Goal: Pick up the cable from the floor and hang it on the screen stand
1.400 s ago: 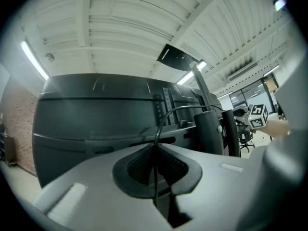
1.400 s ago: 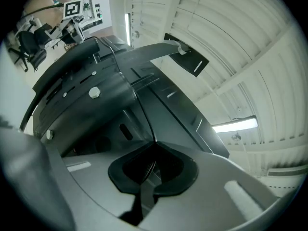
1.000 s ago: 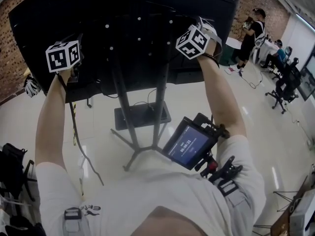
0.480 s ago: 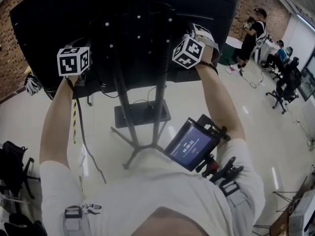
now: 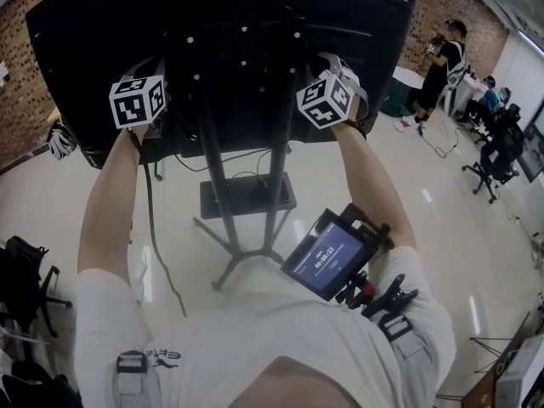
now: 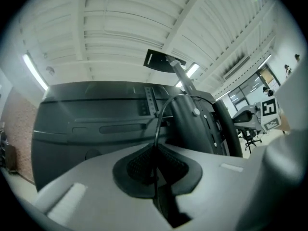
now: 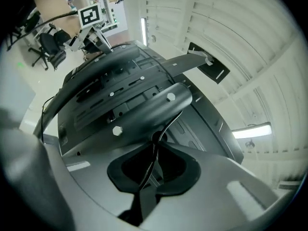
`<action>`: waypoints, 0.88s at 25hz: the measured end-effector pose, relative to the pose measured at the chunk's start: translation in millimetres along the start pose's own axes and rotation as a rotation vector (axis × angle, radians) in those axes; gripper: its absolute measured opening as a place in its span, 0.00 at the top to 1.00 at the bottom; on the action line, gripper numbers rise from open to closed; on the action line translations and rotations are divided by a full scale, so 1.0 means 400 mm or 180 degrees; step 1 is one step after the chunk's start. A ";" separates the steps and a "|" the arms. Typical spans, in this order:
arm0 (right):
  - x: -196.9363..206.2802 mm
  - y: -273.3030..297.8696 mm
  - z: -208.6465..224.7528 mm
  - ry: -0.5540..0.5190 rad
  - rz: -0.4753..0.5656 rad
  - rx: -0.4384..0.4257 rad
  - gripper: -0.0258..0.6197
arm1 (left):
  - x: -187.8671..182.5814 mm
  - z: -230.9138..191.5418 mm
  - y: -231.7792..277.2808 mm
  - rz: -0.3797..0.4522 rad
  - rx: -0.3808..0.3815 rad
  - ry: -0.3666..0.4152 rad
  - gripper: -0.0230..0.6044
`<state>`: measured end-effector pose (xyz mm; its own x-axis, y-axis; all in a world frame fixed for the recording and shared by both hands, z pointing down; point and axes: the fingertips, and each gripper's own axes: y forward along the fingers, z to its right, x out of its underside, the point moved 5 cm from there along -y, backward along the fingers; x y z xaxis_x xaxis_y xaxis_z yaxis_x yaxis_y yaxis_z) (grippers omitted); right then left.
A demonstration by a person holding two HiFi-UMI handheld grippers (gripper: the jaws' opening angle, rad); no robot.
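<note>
High in the head view, the left gripper (image 6: pixel 155 163) and right gripper (image 7: pixel 153 165) each pinch the cable (image 6: pixel 156 129), jaws nearly together, at the screen stand (image 5: pixel 212 168). Release only once the loop rests securely over the stand.

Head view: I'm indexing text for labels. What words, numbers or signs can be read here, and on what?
"00:00:22", as best it reads: timer on the small screen at the person's chest.
The shirt print: too blurred to read.
The marker cubes: black-and-white square patterns only, no letters.
</note>
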<state>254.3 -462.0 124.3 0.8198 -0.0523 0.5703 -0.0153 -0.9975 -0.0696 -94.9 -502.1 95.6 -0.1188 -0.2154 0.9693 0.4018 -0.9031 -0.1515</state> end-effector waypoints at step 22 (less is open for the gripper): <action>0.022 -0.012 -0.034 0.0289 0.0172 -0.0095 0.81 | 0.061 0.048 0.000 0.0272 -0.0048 -0.0202 0.94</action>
<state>253.8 -458.4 141.0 0.7620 -0.1088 0.6384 -0.0763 -0.9940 -0.0785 -80.2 -500.0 122.9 -0.0267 -0.2682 0.9630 0.3944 -0.8880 -0.2364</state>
